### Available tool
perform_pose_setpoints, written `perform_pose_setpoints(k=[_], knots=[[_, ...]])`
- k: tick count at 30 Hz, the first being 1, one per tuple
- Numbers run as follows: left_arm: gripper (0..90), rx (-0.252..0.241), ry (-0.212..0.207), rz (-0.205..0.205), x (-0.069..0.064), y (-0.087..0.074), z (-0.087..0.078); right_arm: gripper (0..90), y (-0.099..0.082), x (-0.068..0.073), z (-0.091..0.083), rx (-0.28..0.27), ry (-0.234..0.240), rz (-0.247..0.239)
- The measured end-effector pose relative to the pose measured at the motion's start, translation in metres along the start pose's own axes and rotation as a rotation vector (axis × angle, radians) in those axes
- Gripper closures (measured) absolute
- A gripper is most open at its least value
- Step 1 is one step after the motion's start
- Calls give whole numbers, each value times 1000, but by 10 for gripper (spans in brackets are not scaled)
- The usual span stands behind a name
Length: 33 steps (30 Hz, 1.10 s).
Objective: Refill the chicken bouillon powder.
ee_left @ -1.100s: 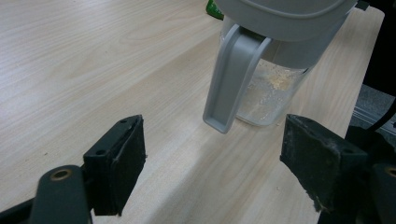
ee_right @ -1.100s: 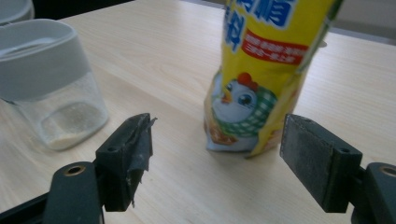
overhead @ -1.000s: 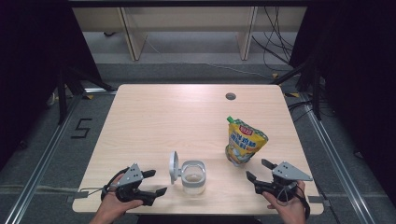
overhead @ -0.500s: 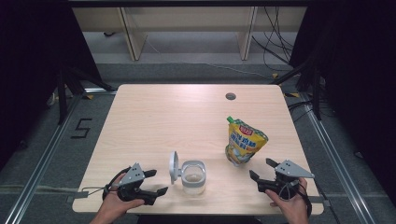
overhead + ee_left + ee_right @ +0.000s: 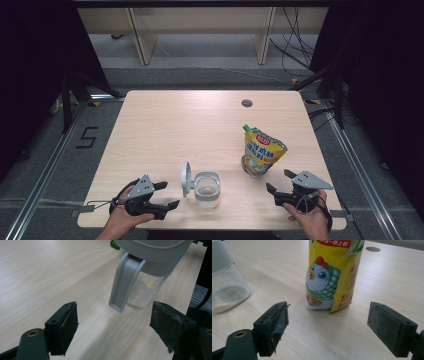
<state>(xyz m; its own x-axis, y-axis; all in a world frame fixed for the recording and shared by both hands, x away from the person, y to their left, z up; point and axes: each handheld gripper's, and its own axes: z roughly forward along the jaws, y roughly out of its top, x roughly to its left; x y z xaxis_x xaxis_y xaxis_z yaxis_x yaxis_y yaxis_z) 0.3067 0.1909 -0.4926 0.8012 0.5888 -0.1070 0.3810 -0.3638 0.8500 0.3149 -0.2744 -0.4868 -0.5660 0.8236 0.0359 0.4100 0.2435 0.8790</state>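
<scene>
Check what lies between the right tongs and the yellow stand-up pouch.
Bare wooden tabletop, seen in the right gripper view: open right tongs face the yellow stand-up pouch.

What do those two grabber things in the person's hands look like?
Each tool is black, with two blocky black jaws ending in flat, scuffed pads. The left tool and the right tool each carry a grey three-cornered plate on top. A thin black cable loops from each one by the hand. In the gripper views, a brass-coloured rivet shows in the jaw arm. No sleeves are visible.
</scene>
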Motion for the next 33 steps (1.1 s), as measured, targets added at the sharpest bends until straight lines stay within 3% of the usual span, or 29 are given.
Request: perform_pose_setpoints(k=[2, 3, 6, 7, 8, 9, 10, 11, 13, 15, 16, 17, 18, 21, 27, 28, 30, 31, 33], knots=[[217, 0, 1, 2, 0, 0, 0, 175, 1, 0, 3, 6, -3, -11], [217, -2, 12, -23, -2, 0, 0, 175, 1, 0, 5, 12, -9, -15], [217, -10, 4, -1, -1, 0, 0, 174, 2, 2, 12, 22, -9, 21], [217, 10, 2, 7, -1, 0, 0, 174, 2, -2, 14, 10, -2, -16], [217, 21, 15, 7, -1, 0, -1, 174, 3, -2, 15, 12, -2, -5], [217, -2, 2, 5, -2, 0, 0, 175, 3, -4, 16, 7, 1, -11], [217, -3, 3, -22, -4, -1, 0, 175, 4, -5, 16, 10, -6, -5], [217, 18, 4, -2, -1, -1, -1, 175, 4, -5, 17, 5, -13, 24], [217, 21, 5, -5, -1, -1, -1, 171, 5, -9, 22, -10, 0, 30], [217, 14, 5, -11, -2, -2, -1, 170, 6, -15, 30, -13, 2, 0], [217, -1, 2, -24, -3, -2, -1, 169, 7, -13, 32, 7, 6, 32], [217, -4, 2, -26, -3, -2, -2, 165, 8, -16, 37, -10, 4, -1], [217, -8, 4, -6, -2, -2, -2, 161, 8, -14, 38, -1, -1, 27], [217, 0, 9, -2, -2, -3, -4, 160, 11, -17, 46, -32, 7, -22], [218, 6, 18, 5, -2, -4, -4, 158, 15, -10, 56, -49, 39, -26], [218, 9, 22, -1, -3, -4, -4, 155, 17, -11, 59, -57, 30, -52], [219, 6, 18, 2, -2, -4, -4, 156, 17, -11, 62, -61, 32, -42], [219, 6, 18, 3, -2, -4, -4, 157, 17, -8, 61, -54, 31, -4], [219, 0, 13, -4, -2, -4, -3, 157, 18, -13, 66, -81, 39, -27]])
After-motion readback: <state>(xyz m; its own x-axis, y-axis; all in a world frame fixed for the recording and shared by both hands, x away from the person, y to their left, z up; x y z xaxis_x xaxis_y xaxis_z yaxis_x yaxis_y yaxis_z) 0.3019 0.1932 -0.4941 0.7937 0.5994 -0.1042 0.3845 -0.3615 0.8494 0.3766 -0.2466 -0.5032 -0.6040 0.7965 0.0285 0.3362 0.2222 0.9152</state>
